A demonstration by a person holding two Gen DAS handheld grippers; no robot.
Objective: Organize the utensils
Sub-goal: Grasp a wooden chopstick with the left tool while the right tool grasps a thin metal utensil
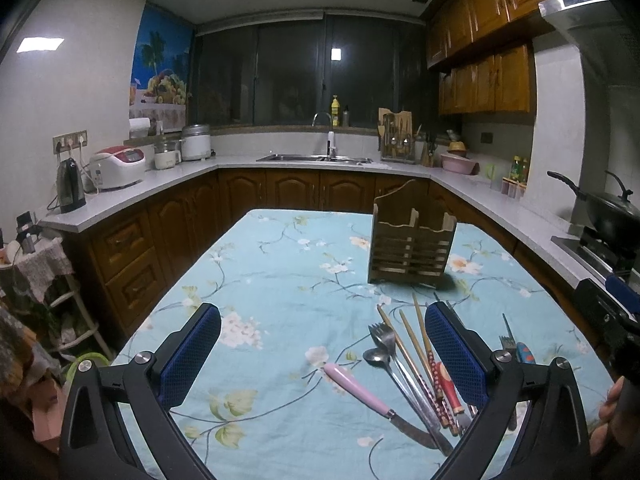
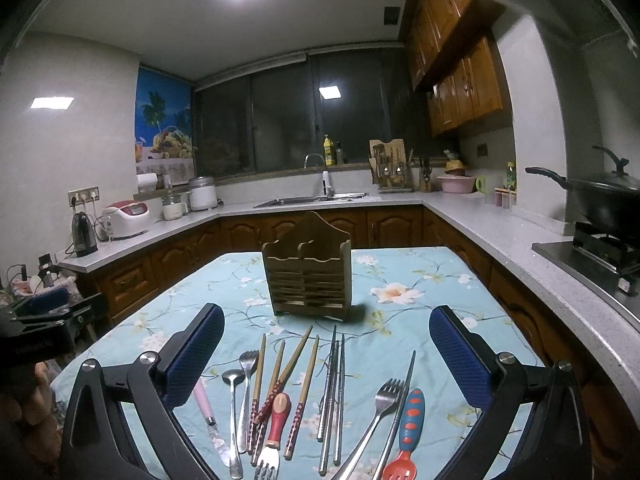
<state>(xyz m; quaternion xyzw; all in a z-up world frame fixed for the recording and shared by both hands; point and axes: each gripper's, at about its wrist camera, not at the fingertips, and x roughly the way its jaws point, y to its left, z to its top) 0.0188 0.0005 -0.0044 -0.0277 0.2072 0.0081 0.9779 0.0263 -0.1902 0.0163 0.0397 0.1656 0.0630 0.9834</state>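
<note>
A wooden two-slot utensil holder [image 1: 412, 240] [image 2: 308, 280] stands empty on the floral blue tablecloth [image 1: 280, 280] [image 2: 400, 320]. Loose utensils lie in front of it: a pink-handled knife [image 1: 360, 390] [image 2: 206, 402], a spoon [image 1: 376, 356] [image 2: 233, 378], forks [image 2: 248, 360], wooden chopsticks [image 2: 298, 354], metal chopsticks [image 2: 334, 392], a red-handled fork [image 2: 278, 416] and a blue-and-orange fork [image 2: 410, 420]. My left gripper [image 1: 322, 318] is open above the table, left of the pile. My right gripper [image 2: 326, 318] is open above the utensils.
Kitchen counters wrap around the table, with a sink [image 1: 312, 157], a rice cooker [image 1: 118, 166], a kettle [image 1: 71, 184] and a wok on the stove [image 2: 604, 196]. The other gripper shows at each view's edge [image 1: 608, 312] [image 2: 44, 320].
</note>
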